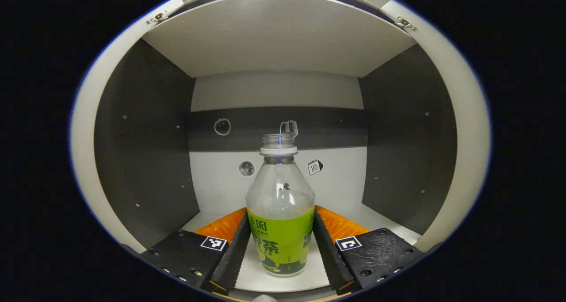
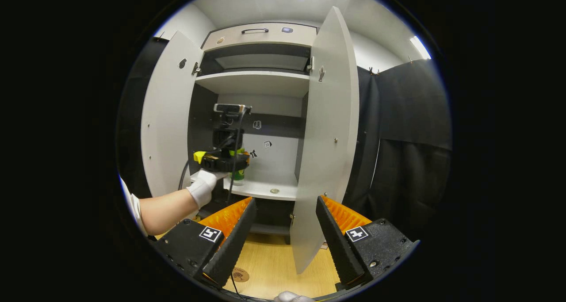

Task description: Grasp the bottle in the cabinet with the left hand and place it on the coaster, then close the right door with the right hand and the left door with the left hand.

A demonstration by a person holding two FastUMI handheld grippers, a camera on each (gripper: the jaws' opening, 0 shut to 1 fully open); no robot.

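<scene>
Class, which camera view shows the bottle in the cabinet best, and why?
The left gripper view: the bottle stands close and central between that tool's fingers, uncapped neck and green label plain. In the right gripper view it is far off, mostly hidden behind the left tool.

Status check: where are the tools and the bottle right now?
Left tool around bottle in cabinet, grip unconfirmed. Right tool open, idle. Both doors open; right door ahead of right tool.

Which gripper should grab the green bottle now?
Left. The left gripper already has its fingers on both sides of the bottle on the cabinet shelf. The right gripper hangs open outside, near the right door.
</scene>
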